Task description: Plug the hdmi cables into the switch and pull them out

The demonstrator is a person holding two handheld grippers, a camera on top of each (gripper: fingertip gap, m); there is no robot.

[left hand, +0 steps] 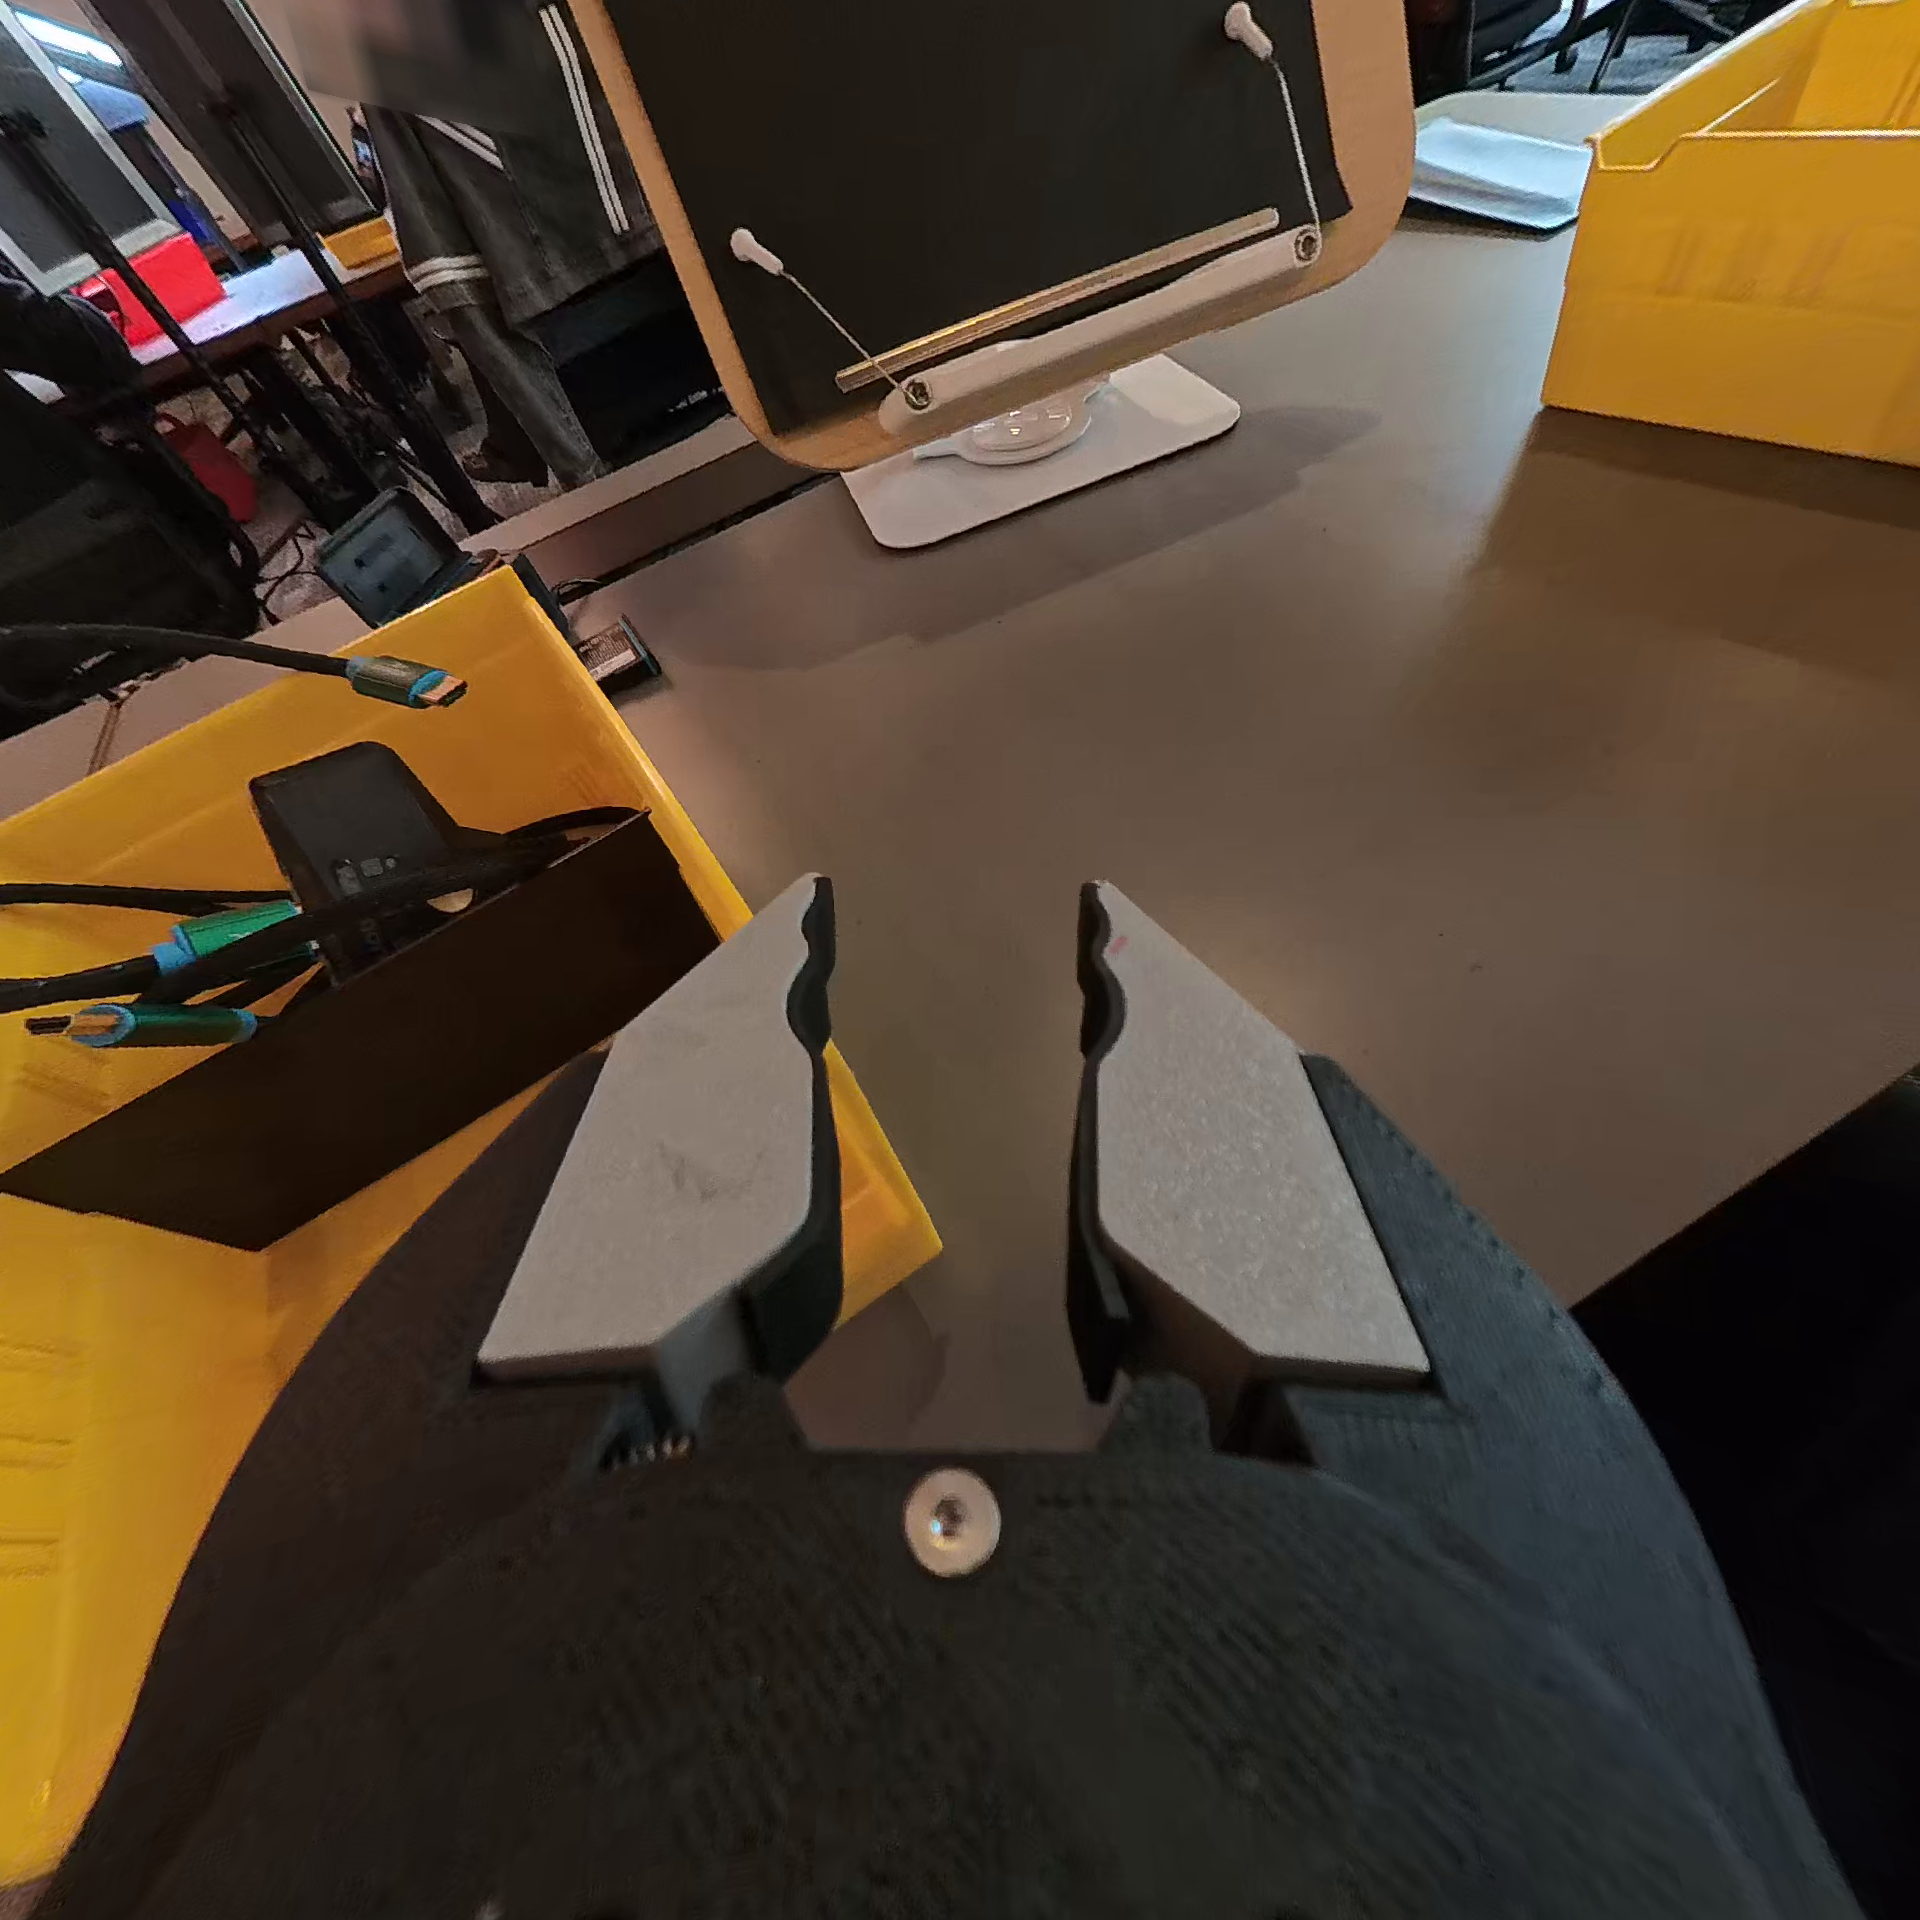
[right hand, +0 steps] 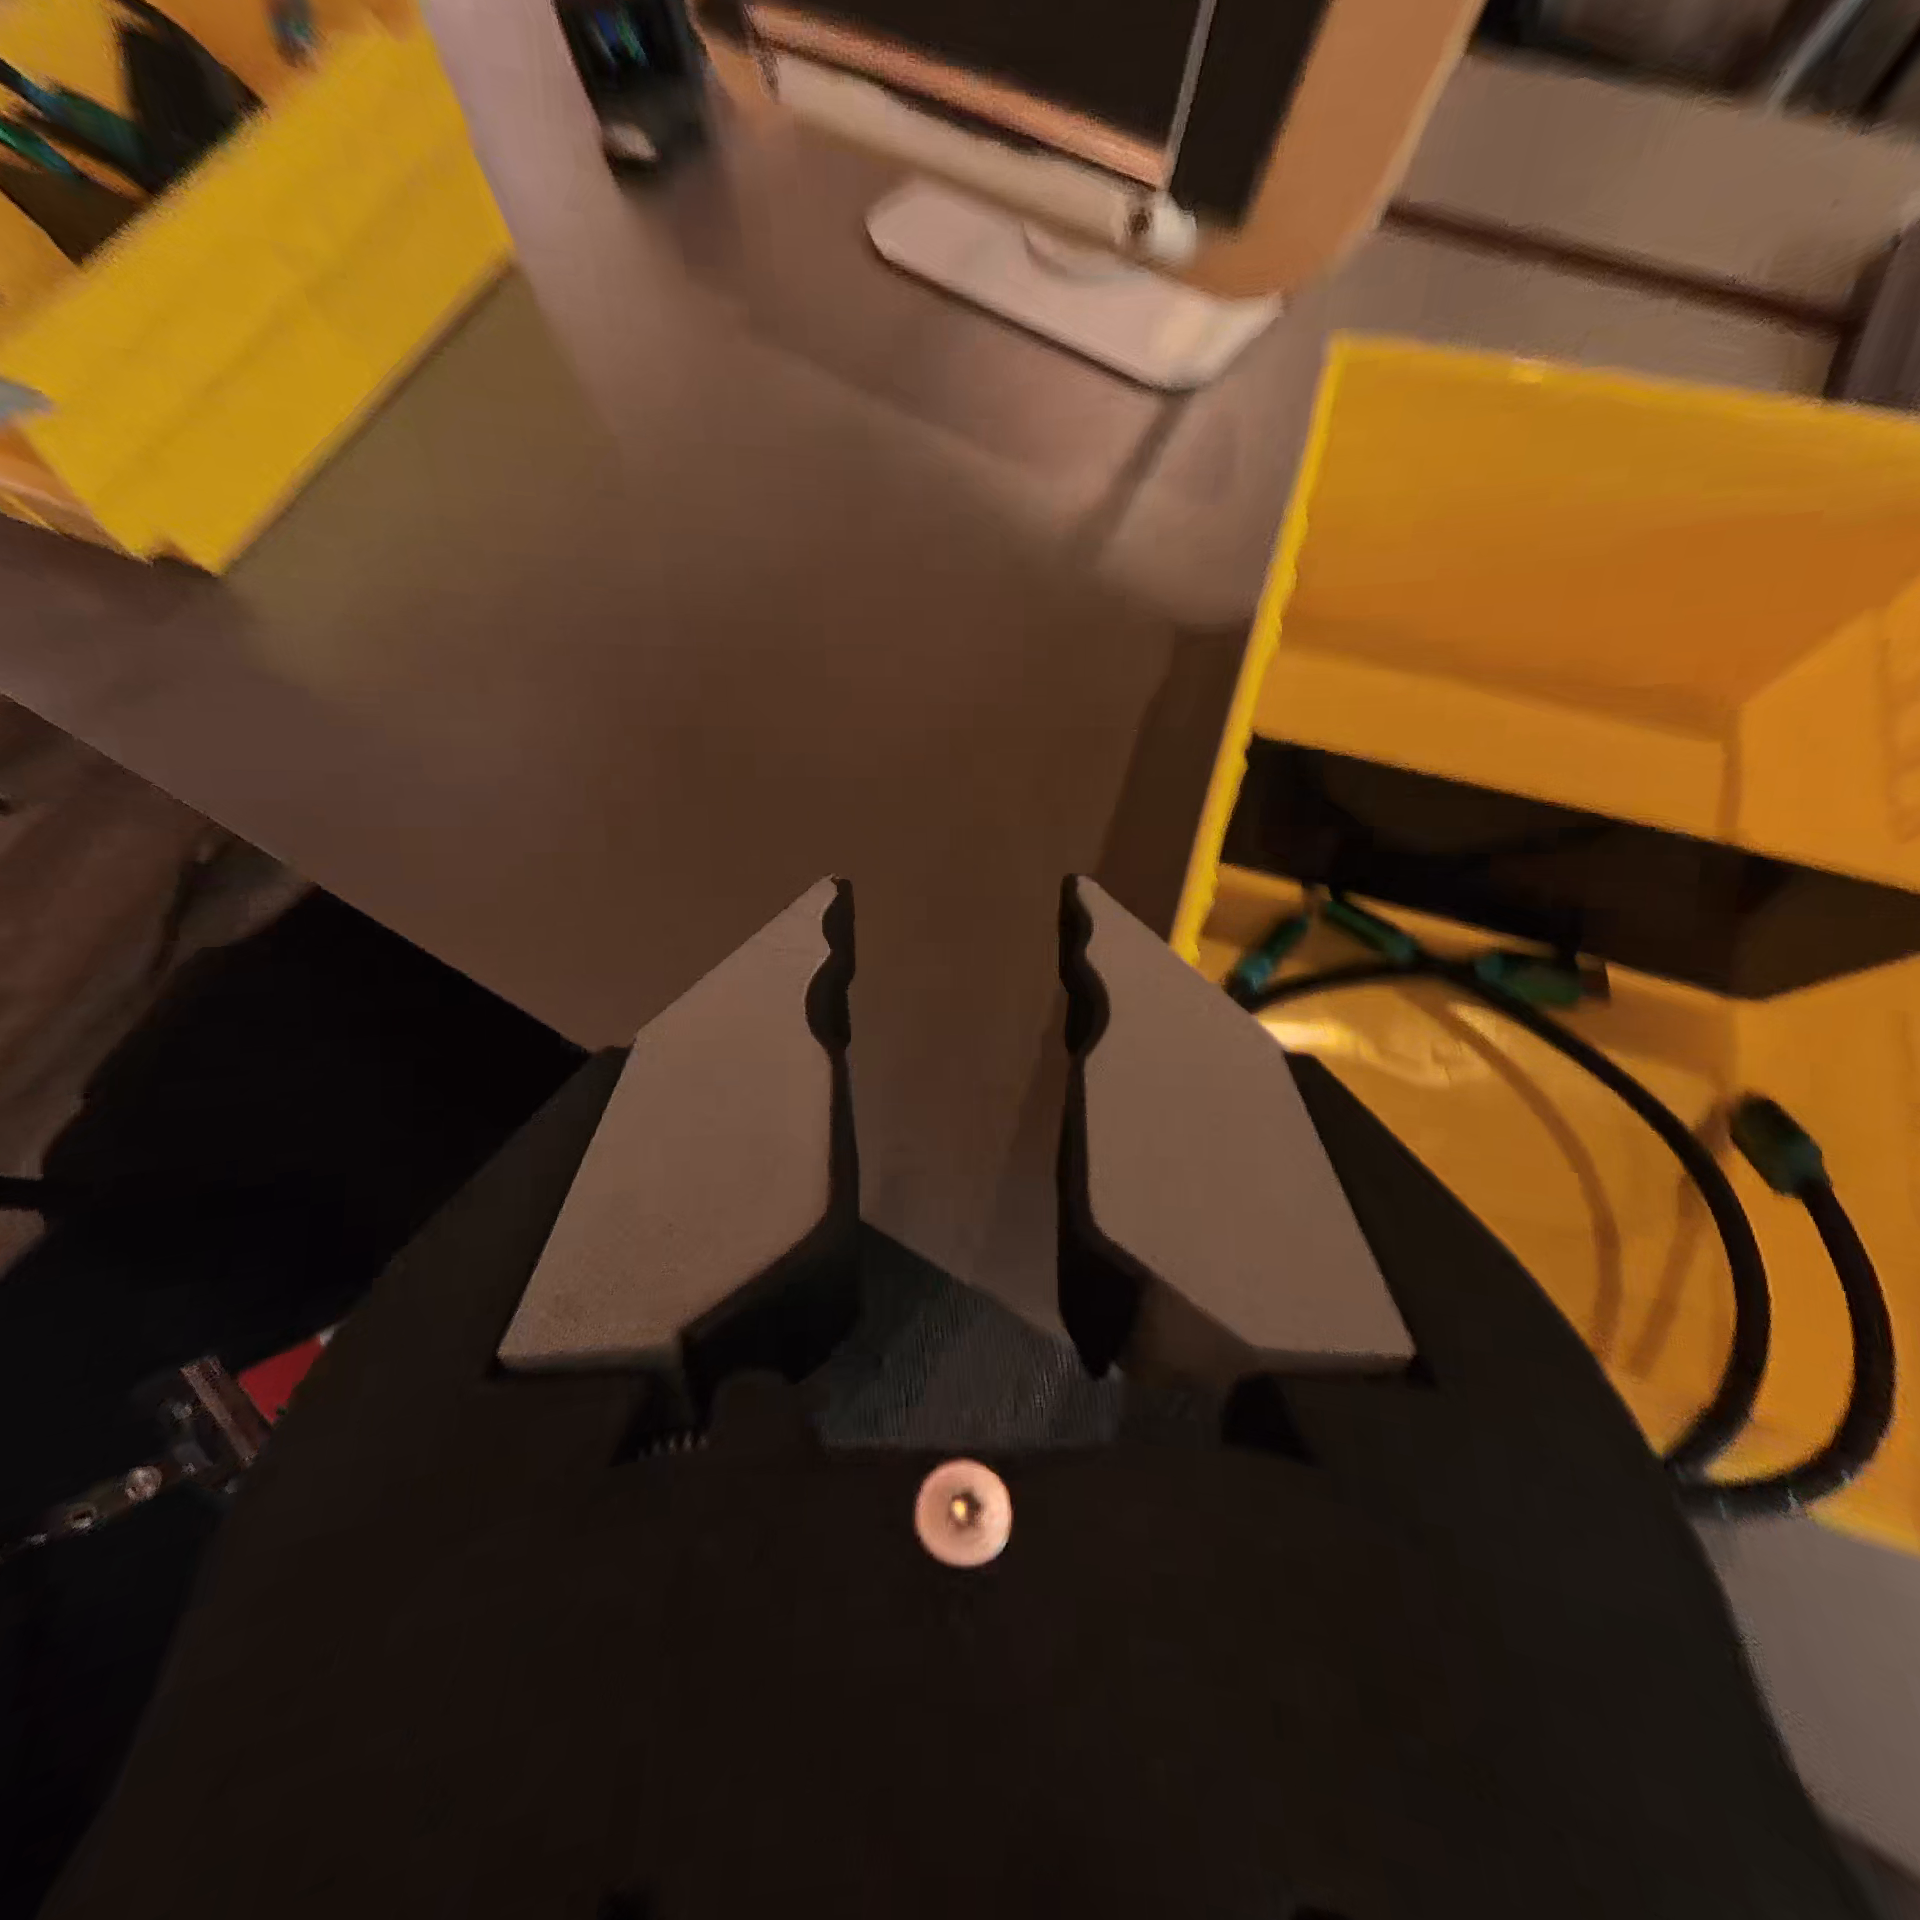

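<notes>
In the left wrist view a yellow bin (left hand: 540, 717) at the left holds a black switch box (left hand: 343, 821) behind a black divider (left hand: 416, 1039). Black HDMI cables with green-blue plugs lie there: one plug (left hand: 410, 683) sticks up free above the bin, two more (left hand: 234, 928) (left hand: 156, 1025) lie by the switch. My left gripper (left hand: 956, 894) is open and empty over the table, right of the bin. In the blurred right wrist view my right gripper (right hand: 956, 894) is open and empty over the table. A second yellow bin (right hand: 1558, 582) to its right holds black cables with green plugs (right hand: 1777, 1143).
A tilted black board on a white stand (left hand: 1039, 457) stands at the table's far middle. The brown table (left hand: 1247, 779) lies between the two bins. A yellow bin (left hand: 1766, 260) is at the far right. A person's clothing and other desks show beyond the far left edge. The grippers' ends are close to 40 cm from one another.
</notes>
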